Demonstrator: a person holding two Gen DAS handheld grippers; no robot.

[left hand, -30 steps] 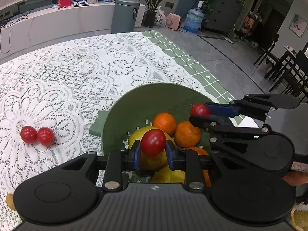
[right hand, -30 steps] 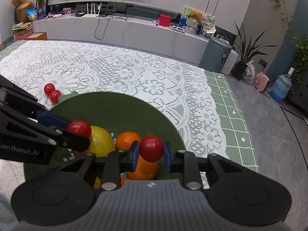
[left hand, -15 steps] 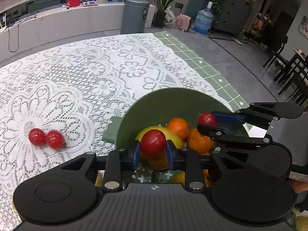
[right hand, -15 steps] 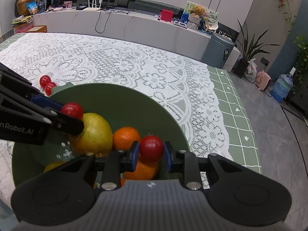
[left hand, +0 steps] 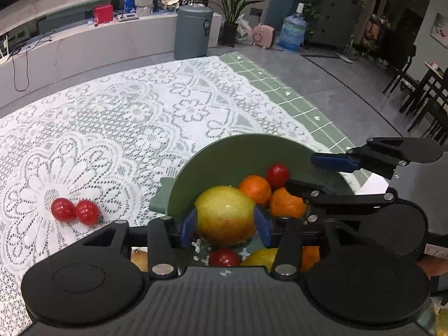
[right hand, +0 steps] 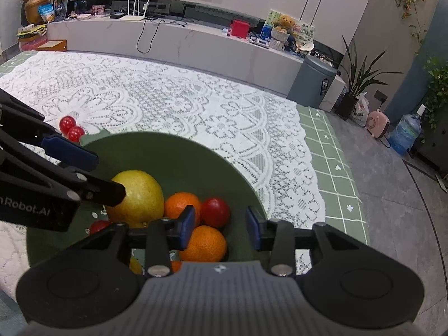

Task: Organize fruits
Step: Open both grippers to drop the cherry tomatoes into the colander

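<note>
Opening left tongs [left hand: 225,224] – glossy round tomato [left hand: 224,257] in smooth bowl [left hand: 252,148]

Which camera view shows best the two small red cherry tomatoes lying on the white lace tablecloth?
The left wrist view: both small red cherry tomatoes lie fully visible, side by side. In the right wrist view they appear smaller, behind the green bowl's rim.

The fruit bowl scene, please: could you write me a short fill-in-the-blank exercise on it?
1. The oranges lie in a bowl coloured ____.
2. Outside the bowl, ____ cherry tomatoes lie on the tablecloth.
3. The tablecloth is white ____.
4. The largest fruit in the bowl is coloured ____.

Missing: green; two; lace; yellow
</note>
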